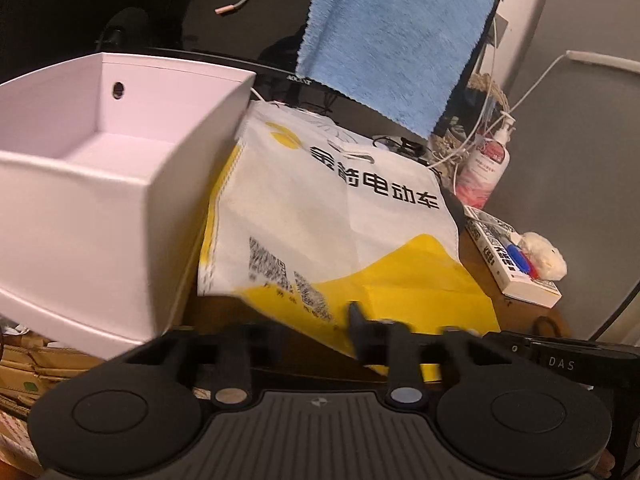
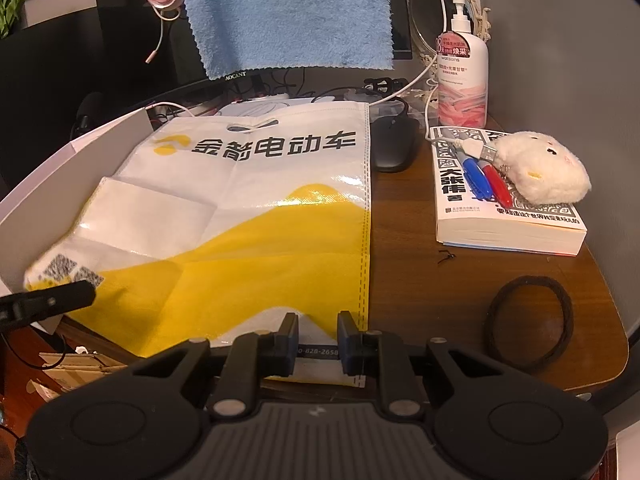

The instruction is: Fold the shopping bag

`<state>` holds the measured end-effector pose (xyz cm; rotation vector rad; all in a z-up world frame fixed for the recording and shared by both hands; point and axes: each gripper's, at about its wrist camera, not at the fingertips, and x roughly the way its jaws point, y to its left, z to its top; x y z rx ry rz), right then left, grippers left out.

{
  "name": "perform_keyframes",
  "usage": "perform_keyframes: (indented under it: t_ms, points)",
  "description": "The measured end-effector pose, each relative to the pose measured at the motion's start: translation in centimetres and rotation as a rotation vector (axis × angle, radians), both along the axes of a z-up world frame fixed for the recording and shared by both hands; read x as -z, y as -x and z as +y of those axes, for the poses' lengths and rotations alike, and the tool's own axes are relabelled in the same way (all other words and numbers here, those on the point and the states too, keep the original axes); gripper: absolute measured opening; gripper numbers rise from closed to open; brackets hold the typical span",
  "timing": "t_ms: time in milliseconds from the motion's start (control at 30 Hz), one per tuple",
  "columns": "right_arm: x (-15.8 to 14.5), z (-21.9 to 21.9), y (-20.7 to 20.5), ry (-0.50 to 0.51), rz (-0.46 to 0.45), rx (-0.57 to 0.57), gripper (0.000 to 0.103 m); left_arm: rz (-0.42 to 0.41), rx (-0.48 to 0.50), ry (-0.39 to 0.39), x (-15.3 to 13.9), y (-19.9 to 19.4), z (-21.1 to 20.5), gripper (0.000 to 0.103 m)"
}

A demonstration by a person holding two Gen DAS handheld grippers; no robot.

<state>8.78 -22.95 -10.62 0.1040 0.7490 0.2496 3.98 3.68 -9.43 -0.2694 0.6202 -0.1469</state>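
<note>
The white and yellow shopping bag lies flat on the wooden desk, printed side up, handle hole at the far end. My left gripper is open at the bag's near left corner, and the yellow edge shows between its blurred fingers. In the right wrist view the bag fills the middle, its left corner slightly curled up. A dark finger of the left gripper reaches over that corner. My right gripper hovers open over the bag's near edge, with a gap between its jaws.
A white open box stands against the bag's left side. A blue towel hangs over a monitor behind. To the right lie a book with pens and a plush toy, a black mouse, a pump bottle and a hair tie.
</note>
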Motion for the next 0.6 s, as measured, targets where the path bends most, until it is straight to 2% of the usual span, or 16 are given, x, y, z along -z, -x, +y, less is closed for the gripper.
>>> perform_keyframes:
  t_ms: [267, 367, 467, 600]
  points:
    - [0.0, -0.3, 0.0, -0.026, 0.001, -0.005, 0.02, -0.102, 0.087, -0.041, -2.3, 0.9, -2.5, 0.012]
    - [0.0, -0.4, 0.0, -0.036, 0.002, -0.006, 0.023, -0.127, 0.14, -0.056, -3.2, 1.0, -4.1, 0.012]
    - [0.0, -0.5, 0.0, -0.046, 0.002, -0.008, 0.029, -0.149, 0.201, -0.079, -3.7, 0.8, -5.8, 0.017]
    - [0.0, -0.7, 0.0, -0.059, 0.002, -0.01, 0.029, -0.155, 0.264, -0.109, -3.6, 0.2, -8.1, 0.026]
